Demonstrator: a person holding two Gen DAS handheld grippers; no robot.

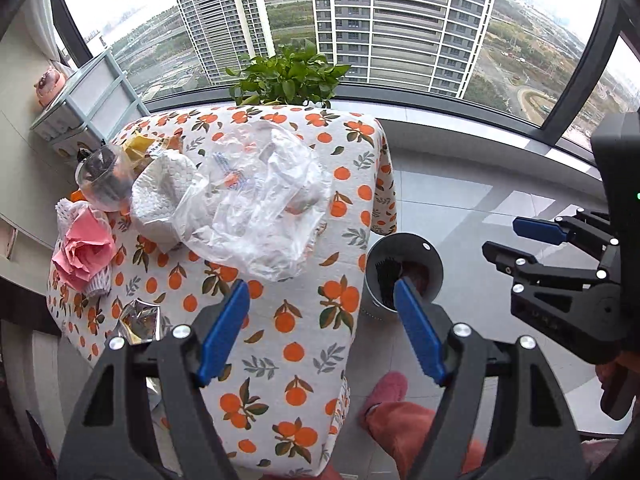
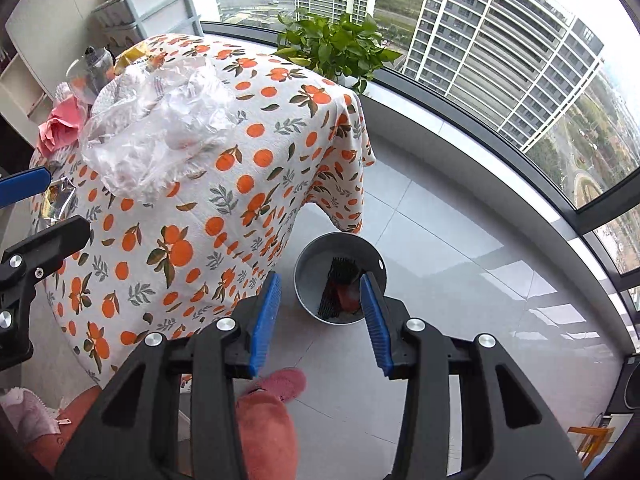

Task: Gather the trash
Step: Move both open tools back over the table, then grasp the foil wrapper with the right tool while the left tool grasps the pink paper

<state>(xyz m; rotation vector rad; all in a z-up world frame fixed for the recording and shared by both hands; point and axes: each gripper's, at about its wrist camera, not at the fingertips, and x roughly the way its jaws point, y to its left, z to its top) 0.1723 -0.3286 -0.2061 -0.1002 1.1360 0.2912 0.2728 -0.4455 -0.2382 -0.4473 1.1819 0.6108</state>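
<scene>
On the floor beside the table, the bin already holds some scraps, while a plastic bag, tissue and pink paper remain on top, and the left gripper and right gripper both gape empty.

1. Curved window, dark frames; tower blocks outside, daylight.
2. Pale glossy floor tiles, sun patches.
3. Table under orange-print cloth.
4. Leafy plant at the sill.
5. Grey drawer unit left.
</scene>
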